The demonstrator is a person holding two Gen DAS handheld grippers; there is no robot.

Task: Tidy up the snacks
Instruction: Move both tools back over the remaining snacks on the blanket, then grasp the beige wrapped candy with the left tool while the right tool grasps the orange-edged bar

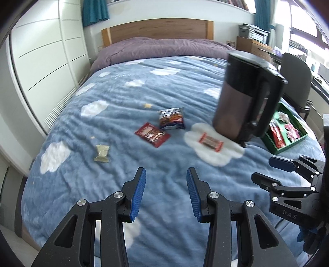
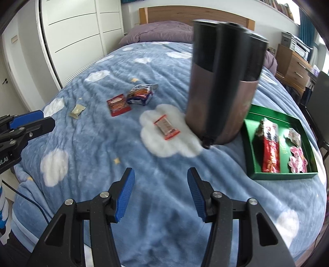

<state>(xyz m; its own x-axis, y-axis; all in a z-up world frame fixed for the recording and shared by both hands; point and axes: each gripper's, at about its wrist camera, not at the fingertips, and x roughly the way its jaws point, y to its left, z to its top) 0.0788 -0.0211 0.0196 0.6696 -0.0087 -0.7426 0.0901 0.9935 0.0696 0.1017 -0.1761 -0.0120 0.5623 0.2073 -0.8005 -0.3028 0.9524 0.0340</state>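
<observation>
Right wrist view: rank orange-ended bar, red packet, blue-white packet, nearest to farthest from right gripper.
From the right gripper:
1. Orange-ended bar, on the white cloud, just ahead.
2. Red packet, farther, left.
3. Blue-white packet, just beyond the red one.

bed point(image 2: 98, 164): blue cloud-print blanket, wooden headboard point(image 1: 158, 28) | pillows point(image 1: 164, 48): purple, below headboard | kettle point(image 2: 222, 86): dark, upright on blanket, blurred | wardrobe point(image 1: 47, 51): white, left of bed | drawer unit point(image 2: 292, 63): wooden, right of bed | chair point(image 1: 296, 74): dark, beside bed | curtains point(image 1: 94, 10): teal
</observation>
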